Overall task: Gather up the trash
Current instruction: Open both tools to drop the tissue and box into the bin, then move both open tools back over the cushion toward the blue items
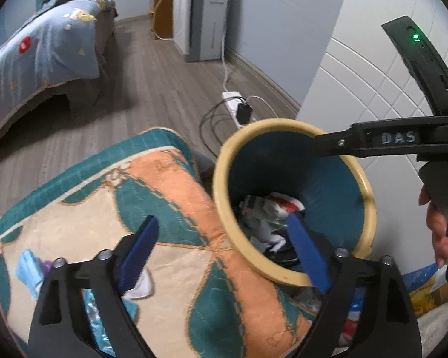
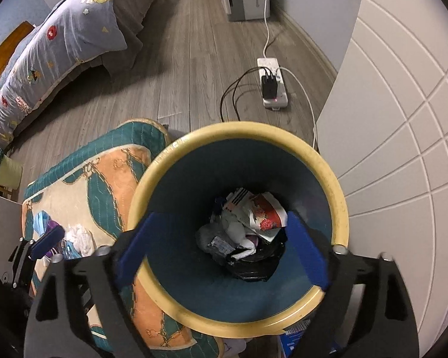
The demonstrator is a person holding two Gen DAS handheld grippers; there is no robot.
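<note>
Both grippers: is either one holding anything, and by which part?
Nothing is held. Left gripper and right gripper stand open above the yellow-rimmed blue trash bin.

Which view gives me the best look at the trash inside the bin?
The right wrist view: it looks straight down into the bin, showing the trash on its bottom. The left wrist view sees it obliquely, partly hidden by the rim and a finger.

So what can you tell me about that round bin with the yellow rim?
The bin is a round bucket, plastic by the look, with a thick cream-yellow rim and dark teal inside. It stands upright on the wooden floor, right beside a patterned cushion and near a white panelled wall. At its bottom lie crumpled paper, wrappers and a black bag. Nothing grips it.
</note>
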